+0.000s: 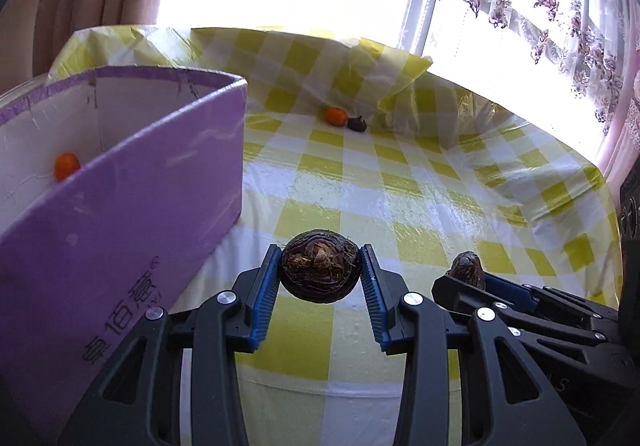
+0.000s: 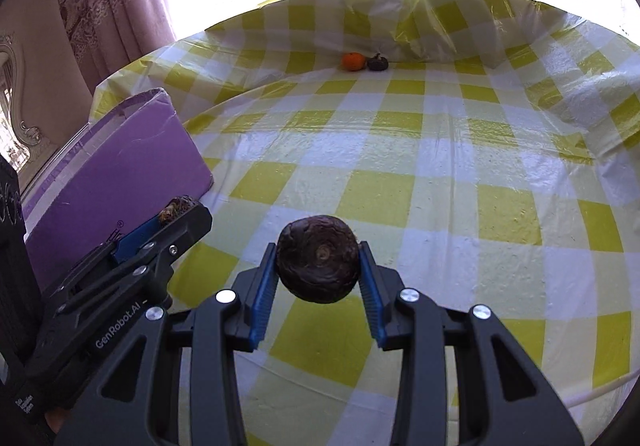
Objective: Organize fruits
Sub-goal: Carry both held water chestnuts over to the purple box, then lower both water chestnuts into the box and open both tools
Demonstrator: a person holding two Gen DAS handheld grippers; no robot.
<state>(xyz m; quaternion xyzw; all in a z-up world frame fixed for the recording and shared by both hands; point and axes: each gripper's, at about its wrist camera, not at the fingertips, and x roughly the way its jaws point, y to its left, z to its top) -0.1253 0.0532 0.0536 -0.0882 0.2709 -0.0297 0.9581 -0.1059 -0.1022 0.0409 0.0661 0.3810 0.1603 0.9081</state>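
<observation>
On the left wrist view: left gripper has its jaws clamped on a dark brown water chestnut, tufted side facing the camera, held above the yellow-checked desk. Purple box sits just left of it, open top, one orange inside against the white inner wall. Right gripper pokes in from the lower right, pinching a second chestnut. Far back near the crumpled cloth edge: another orange touching a small dark fruit.

Right wrist view: right gripper jaws closed on its chestnut, flat stem scar toward the camera, above the desk. Left gripper at lower left, chestnut only partly visible between its blue pads, in front of the purple box. Orange and dark fruit side by side at the far edge, well apart from both grippers.
</observation>
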